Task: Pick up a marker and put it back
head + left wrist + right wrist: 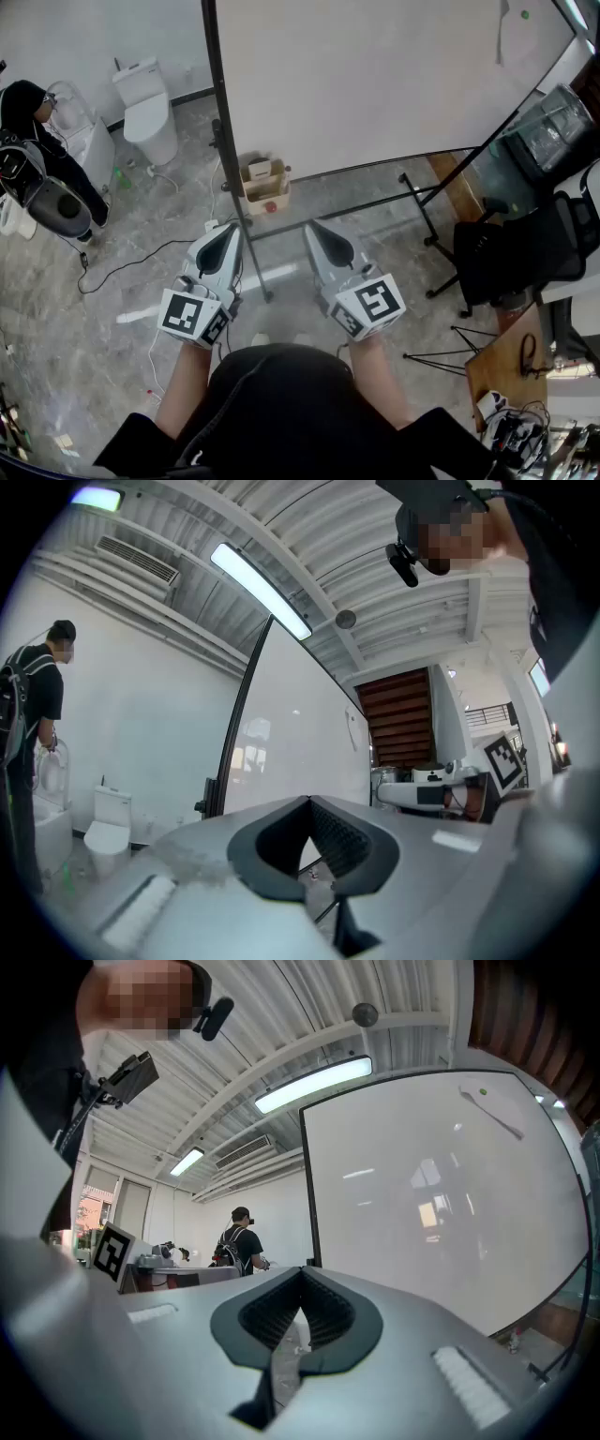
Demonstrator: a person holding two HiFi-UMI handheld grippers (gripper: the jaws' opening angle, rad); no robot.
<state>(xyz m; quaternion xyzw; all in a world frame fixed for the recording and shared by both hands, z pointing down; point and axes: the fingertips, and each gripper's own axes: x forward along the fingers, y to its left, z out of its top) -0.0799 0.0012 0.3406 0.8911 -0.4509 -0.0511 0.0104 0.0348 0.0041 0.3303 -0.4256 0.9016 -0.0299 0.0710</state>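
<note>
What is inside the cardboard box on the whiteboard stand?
In the cardboard box one pale boxy item shows. The box's walls hide whatever lies deeper, so the rest cannot be told.

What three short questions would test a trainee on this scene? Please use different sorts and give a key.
1. True or false: the left gripper has a thing between its jaws.
2. Which thing sits by the lower corner of the whiteboard, ahead of the grippers? A) a small cardboard box B) a kettle C) a lamp
3. Fill the gap: the jaws of the right gripper are ____ (open or shut).

Key: 1 false, the jaws are shut and empty; 2 A; 3 shut.
</note>
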